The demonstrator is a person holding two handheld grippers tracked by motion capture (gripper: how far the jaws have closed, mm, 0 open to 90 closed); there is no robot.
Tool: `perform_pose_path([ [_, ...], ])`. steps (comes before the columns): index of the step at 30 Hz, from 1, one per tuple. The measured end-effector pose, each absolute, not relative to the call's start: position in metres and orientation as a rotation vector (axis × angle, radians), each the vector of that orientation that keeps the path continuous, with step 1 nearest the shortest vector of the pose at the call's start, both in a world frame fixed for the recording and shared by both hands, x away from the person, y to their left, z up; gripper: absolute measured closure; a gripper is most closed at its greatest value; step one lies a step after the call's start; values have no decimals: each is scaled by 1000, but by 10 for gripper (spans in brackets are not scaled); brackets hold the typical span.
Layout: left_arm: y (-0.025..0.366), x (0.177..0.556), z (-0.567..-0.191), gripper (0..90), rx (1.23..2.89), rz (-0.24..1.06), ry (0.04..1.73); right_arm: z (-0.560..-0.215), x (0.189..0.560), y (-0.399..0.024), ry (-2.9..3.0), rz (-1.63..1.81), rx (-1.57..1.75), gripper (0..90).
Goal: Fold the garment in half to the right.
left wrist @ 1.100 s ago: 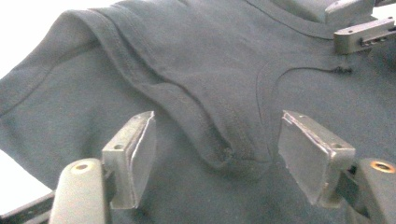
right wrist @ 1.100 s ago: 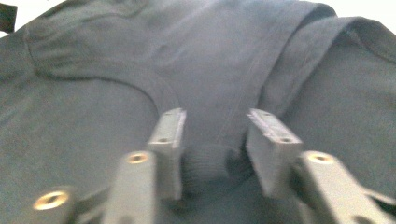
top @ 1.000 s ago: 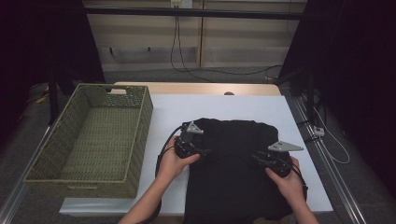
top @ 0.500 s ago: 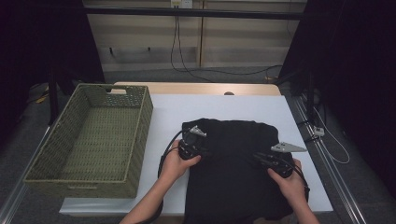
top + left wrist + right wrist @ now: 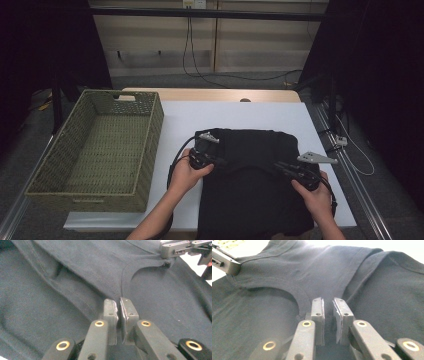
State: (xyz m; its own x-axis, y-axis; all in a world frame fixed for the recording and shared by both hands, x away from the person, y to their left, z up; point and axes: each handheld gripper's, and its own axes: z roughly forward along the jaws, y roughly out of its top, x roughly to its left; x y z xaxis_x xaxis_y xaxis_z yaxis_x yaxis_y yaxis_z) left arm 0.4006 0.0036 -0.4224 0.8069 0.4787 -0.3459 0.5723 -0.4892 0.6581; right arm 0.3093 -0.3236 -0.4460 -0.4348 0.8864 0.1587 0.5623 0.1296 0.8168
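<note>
White tabletop (image 5: 235,117) carries everything, with a woven basket (image 5: 100,145) well off to the far side of the left gripper's jaws, apart from the cloth. Next in size is the black T-shirt (image 5: 255,185), spread flat on the table with its lower part hanging over the near edge between the person's forearms; its curved neckline runs across from one pair of jaws to the other. At the shirt's left edge sits the left gripper (image 5: 216,161), held in the left hand (image 5: 186,172); its jaws have just been closing, and in the left gripper view (image 5: 119,305) they stand almost together, nipping a thin fold of the black cloth right where the neckline seam meets them. At the shirt's right side the right gripper (image 5: 280,167), in the right hand (image 5: 312,192), has also been closing its jaws; in the right gripper view (image 5: 328,306) a narrow gap remains, taken up by a ridge of fabric pinched just beside the end of the neckline curve. Each gripper's tip shows at the far upper corner of the other's view, resting on the same seam.
</note>
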Motion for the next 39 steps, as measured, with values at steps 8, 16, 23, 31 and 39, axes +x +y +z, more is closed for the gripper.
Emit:
perform_pose_path([
  [8, 6, 396, -413, 849, 2146, -161, 755, -439, 301, -327, 2040, 1260, 1386, 808],
  [16, 4, 391, -409, 853, 2164, -173, 728, -435, 295, -328, 2045, 1276, 1376, 813],
  [23, 7, 385, -403, 854, 2160, -189, 712, -428, 288, -332, 2030, 1294, 1367, 819],
  [31, 4, 378, -405, 857, 2185, -210, 701, -427, 282, -336, 2040, 1278, 1376, 822],
  [39, 4, 376, -410, 859, 2204, -228, 682, -429, 277, -335, 2078, 1247, 1366, 825],
])
